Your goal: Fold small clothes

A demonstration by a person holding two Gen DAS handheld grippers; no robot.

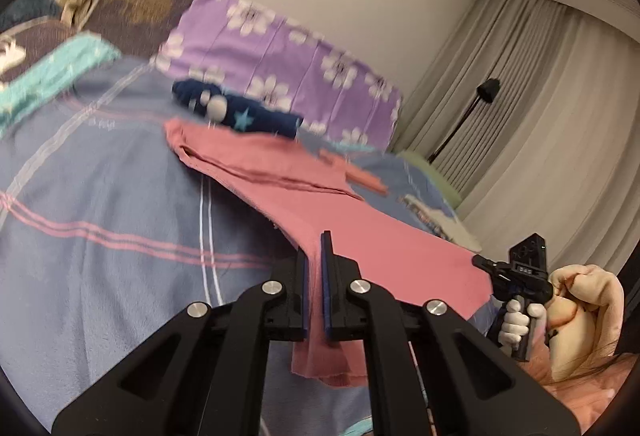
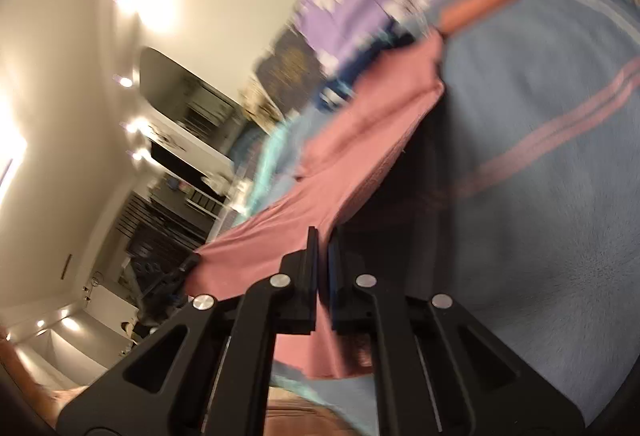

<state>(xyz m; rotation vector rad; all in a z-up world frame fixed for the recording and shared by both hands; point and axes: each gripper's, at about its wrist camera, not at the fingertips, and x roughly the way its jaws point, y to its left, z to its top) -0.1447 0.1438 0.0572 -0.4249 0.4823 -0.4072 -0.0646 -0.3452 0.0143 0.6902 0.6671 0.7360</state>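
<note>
A pink garment [image 1: 360,228] is stretched in the air above the blue bedspread [image 1: 100,196], its far end still lying on the bed. My left gripper [image 1: 316,248] is shut on one near edge of it, with cloth hanging below the fingers. My right gripper [image 2: 323,240] is shut on the other near edge of the pink garment [image 2: 340,172]. The right gripper also shows at the right of the left wrist view [image 1: 480,261], held by a white-gloved hand. A folded navy garment with stars [image 1: 240,114] lies beyond the pink one.
A purple flowered pillow [image 1: 288,68] stands at the head of the bed, with a brown pillow [image 1: 132,4] and a teal cloth [image 1: 52,72] to its left. Curtains [image 1: 540,116] and a black stand [image 1: 464,120] are at the right. The right wrist view is blurred.
</note>
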